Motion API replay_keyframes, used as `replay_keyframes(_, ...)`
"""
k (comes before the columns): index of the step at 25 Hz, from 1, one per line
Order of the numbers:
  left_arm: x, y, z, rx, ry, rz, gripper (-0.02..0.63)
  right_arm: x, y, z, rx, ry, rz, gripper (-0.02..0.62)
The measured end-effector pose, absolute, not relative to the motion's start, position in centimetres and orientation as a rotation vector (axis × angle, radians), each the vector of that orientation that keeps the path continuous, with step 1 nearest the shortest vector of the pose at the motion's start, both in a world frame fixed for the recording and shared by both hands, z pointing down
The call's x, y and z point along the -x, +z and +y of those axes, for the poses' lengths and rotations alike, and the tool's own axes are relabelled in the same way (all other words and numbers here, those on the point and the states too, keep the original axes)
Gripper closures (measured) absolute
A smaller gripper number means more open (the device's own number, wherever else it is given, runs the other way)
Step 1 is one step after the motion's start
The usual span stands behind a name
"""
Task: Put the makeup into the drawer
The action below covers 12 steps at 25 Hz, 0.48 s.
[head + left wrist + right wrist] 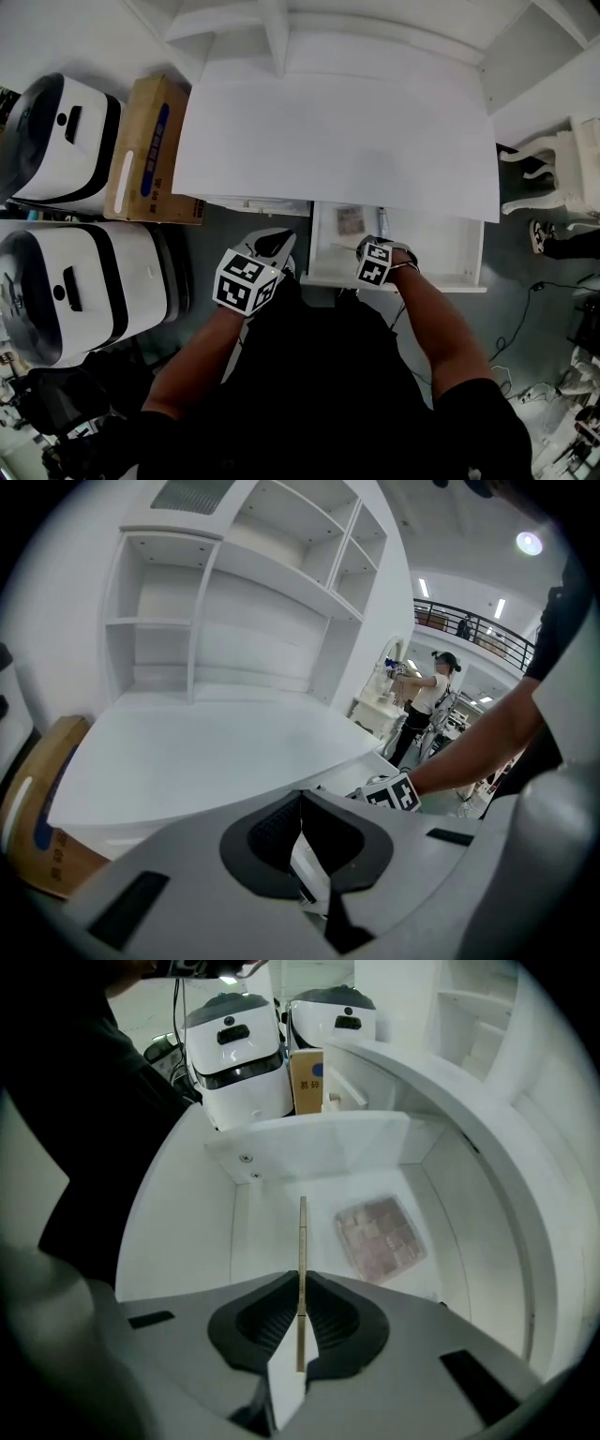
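My right gripper [301,1312] clamps a thin makeup piece [302,1241] above the open drawer [466,253]. An eyeshadow palette [351,222] lies inside at left. My left gripper [298,841] is closed and empty.

loc: test hall/lab | cues: mezz. railing [487,630], ceiling lamps [530,543], floor cables [512,328]

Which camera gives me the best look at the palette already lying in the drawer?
Right gripper view: the palette lies flat on the drawer floor, unobstructed. Head view shows it small; left gripper view doesn't show it.
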<state>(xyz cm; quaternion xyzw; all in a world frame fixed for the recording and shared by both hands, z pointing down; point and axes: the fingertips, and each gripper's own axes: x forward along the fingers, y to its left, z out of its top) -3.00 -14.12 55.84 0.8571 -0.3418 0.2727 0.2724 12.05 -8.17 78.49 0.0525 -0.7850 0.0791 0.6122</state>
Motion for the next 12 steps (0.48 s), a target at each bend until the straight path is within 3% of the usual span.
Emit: replay_keyframes(12,3.8,55.9,-13.3,-2.261,0.735,-0.985,0.595,-11.7,81.8,-7.2,-0.050,0.229,-1.792,0.549)
